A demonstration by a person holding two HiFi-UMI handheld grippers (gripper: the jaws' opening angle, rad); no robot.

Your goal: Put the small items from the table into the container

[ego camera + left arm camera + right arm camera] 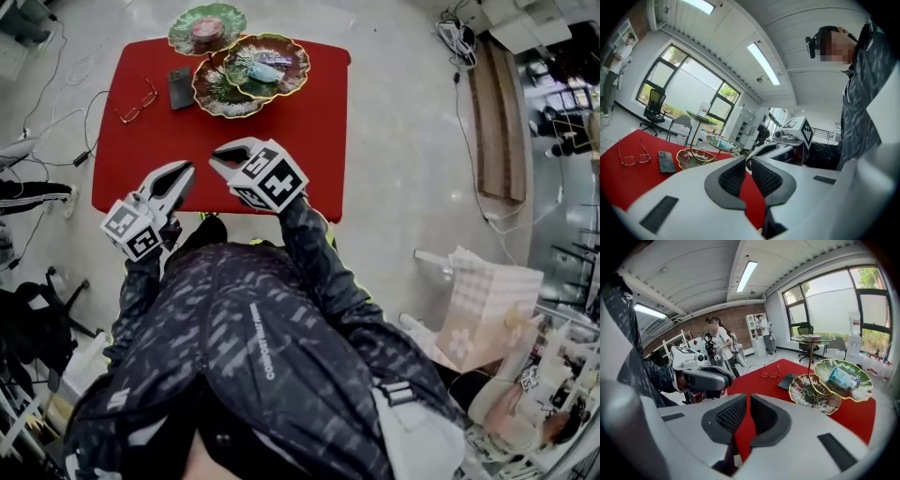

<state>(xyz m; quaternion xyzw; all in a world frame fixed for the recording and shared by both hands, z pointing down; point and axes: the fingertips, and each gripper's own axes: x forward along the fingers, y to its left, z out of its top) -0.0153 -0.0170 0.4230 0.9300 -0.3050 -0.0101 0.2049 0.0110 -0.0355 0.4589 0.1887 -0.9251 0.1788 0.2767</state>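
A red square table [309,159] stands on a pale shiny floor [403,141]. At its far left lie red-rimmed glasses [137,103]. Just beside them is a dark flat phone [180,88], then a stand of green and gold leaf-shaped dishes [217,94] (one dish holds a light blue packet [265,71]). By the table's near edge, the left gripper [185,172] and the right gripper [218,159] are both clenched with nothing in them. A pink checked paper bag [492,305] sits on the floor far to the right.

Your head camera looks steeply down past your chest at the red tabletop [309,150] toward 12 o'clock. The cameras on your left claw [185,172] and right claw [217,157] ride close behind the jaws, skimming that tabletop; both catch the leaf dishes [696,159].
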